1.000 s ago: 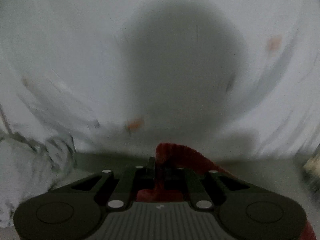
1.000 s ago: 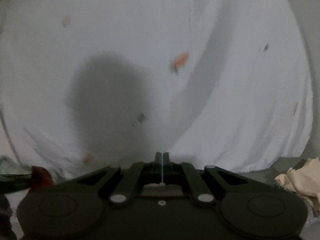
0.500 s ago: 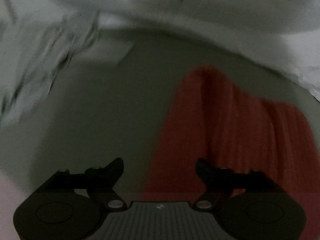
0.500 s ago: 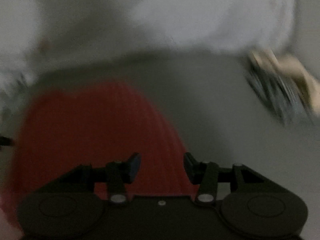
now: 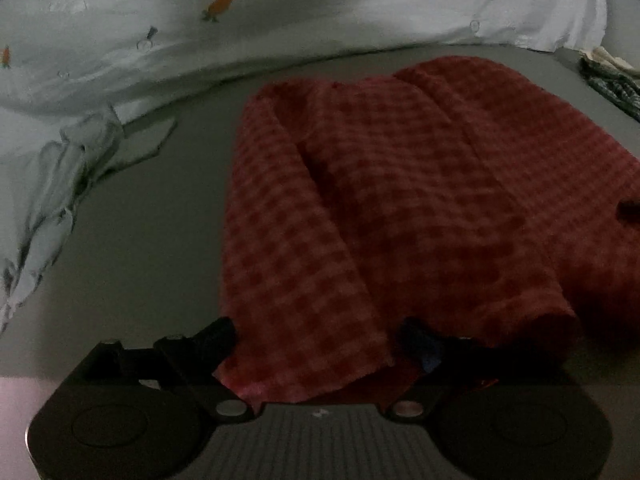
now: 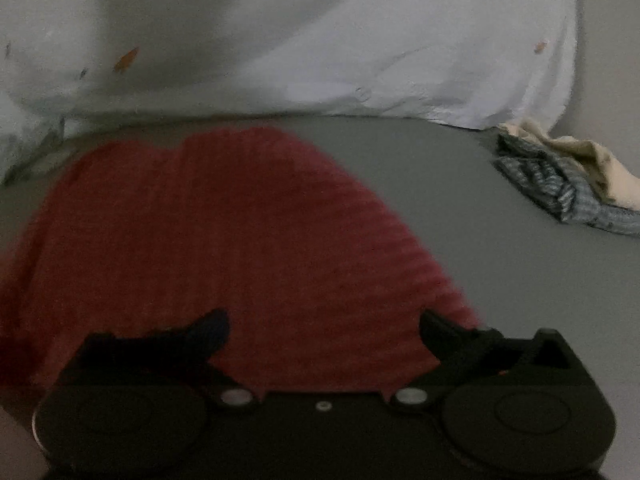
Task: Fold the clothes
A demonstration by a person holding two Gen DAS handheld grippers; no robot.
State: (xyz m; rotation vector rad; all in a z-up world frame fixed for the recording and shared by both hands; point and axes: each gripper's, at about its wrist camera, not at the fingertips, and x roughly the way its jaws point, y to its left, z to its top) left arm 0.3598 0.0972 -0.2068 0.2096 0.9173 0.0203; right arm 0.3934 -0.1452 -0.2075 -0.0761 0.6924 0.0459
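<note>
Left wrist view: the left claw (image 5: 316,340) stands apart, gripping nothing, over the near edge of the red checked cloth (image 5: 400,208), which lies rumpled in long ridges on the grey counter (image 5: 152,240). Any fold should start from flattened ridges and matched corners

Right wrist view: the right claw (image 6: 324,332) likewise stands apart over the cloth's (image 6: 224,232) near edge. No container shows; a white sheet (image 6: 360,40) and striped clothes (image 6: 560,184) lie beyond

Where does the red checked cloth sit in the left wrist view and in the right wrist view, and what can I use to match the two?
Left wrist: the red checked cloth fills centre and right, its near edge between the open left gripper.
Right wrist: it fills lower left and centre, ahead of the open right gripper.
Shared landmark: the white carrot-print sheet behind it.
</note>
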